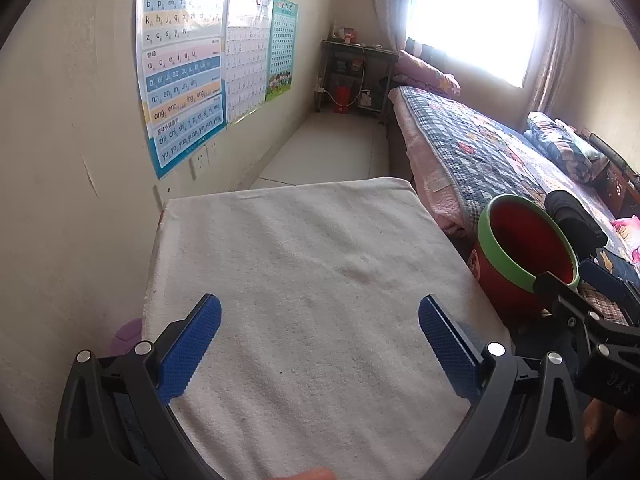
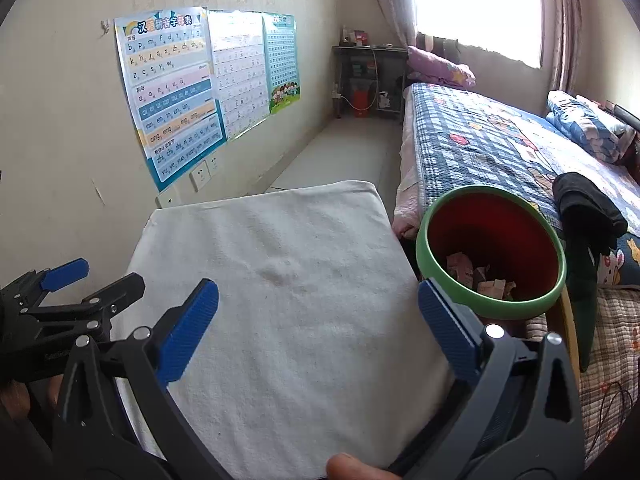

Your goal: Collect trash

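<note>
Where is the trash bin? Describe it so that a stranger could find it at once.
Start at the bed with the blue patchwork quilt along the right side of the room. In the gap between it and the white-clothed table stands the trash bin. It alone is round, red with a green rim, and holds crumpled paper scraps.

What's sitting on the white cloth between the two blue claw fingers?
Nothing: in the right wrist view, the white cloth between the right claw fingers is bare. The crumpled paper lies in the red bin.

Table (image 1: 304,280) under white cloth (image 2: 288,320)
</note>
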{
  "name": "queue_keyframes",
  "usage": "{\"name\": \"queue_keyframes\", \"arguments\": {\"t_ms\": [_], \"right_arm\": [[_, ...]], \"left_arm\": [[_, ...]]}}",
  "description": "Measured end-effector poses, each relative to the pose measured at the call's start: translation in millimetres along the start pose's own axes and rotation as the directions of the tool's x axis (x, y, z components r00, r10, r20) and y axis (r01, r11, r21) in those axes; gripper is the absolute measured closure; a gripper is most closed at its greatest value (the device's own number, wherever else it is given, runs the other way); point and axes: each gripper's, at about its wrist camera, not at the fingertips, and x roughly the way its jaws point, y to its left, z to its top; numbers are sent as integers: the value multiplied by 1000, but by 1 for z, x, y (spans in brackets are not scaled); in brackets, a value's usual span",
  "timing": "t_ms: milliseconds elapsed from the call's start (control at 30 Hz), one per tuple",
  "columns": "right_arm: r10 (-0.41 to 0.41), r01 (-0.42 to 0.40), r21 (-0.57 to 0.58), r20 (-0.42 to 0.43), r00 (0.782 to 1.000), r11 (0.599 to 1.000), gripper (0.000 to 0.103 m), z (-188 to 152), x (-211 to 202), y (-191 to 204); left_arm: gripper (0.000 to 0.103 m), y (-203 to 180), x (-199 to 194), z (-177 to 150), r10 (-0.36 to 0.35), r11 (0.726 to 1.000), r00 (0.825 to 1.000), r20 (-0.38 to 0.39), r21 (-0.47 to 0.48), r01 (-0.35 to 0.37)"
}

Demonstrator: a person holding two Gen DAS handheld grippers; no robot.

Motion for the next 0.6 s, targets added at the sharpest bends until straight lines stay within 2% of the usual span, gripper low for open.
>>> {"name": "queue_keyframes", "arguments": {"t_ms": [600], "right_arm": [[-5, 5, 15, -12, 1000, 1000, 5, -3, 6, 0]], "left_arm": [[8, -1, -2, -1, 9, 1000, 1000, -2, 17, -9]]}}
